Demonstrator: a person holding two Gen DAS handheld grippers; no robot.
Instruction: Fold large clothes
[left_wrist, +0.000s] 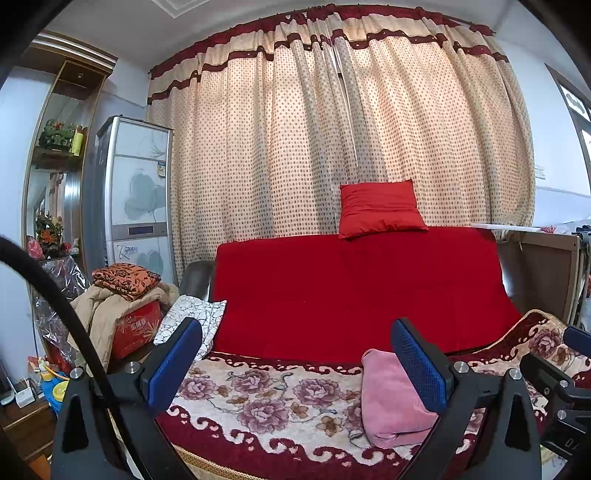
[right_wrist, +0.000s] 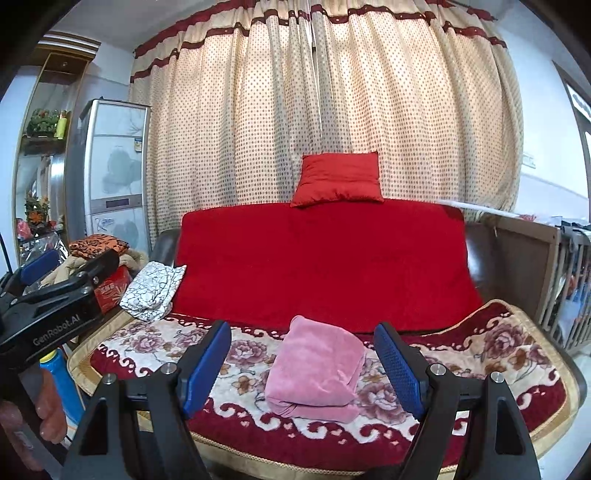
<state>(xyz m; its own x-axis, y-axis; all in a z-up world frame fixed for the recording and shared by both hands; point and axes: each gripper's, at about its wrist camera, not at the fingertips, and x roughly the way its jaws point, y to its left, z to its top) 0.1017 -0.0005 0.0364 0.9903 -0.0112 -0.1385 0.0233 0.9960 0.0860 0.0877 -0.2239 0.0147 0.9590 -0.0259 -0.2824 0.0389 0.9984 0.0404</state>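
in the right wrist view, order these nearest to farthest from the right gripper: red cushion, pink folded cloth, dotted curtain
From the right gripper:
1. pink folded cloth, on the floral seat cover between its fingers
2. red cushion, atop the sofa back
3. dotted curtain, behind the sofa

Both black two-finger grippers with blue ribbed pads, the left gripper (left_wrist: 297, 363) and the right gripper (right_wrist: 303, 363), point nearly level side by side, jaws spread wide and holding nothing.
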